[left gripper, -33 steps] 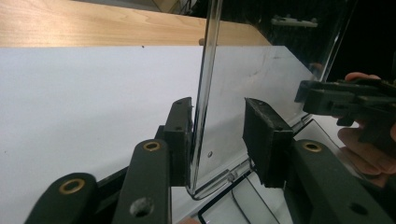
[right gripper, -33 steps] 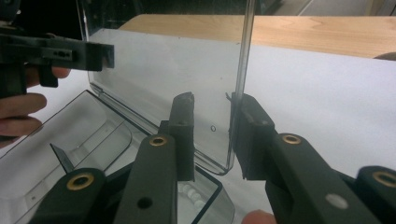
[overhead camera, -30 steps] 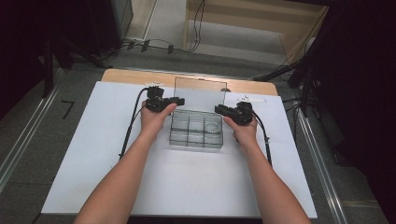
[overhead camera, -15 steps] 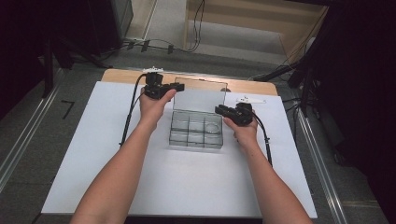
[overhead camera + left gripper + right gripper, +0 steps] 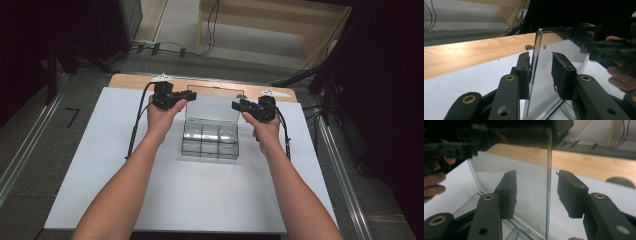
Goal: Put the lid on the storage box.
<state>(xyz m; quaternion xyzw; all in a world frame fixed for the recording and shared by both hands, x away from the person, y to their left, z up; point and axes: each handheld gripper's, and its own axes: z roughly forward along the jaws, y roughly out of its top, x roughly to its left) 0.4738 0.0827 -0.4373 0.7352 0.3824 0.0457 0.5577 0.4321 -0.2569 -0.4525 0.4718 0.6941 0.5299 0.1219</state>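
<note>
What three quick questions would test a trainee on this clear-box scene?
1. True or false: the lid of the clear box stands open.
2. What lies between the jaws of the right gripper? A) a cable B) the lid's edge C) nothing
3. What colour is the sheet under the box?
Key: 1 true; 2 B; 3 white.

lid (image 5: 511, 177) top edge: blurred for me
box (image 5: 210, 137) compartments: I can't tell their contents
forearms: cut off at bottom edge
</note>
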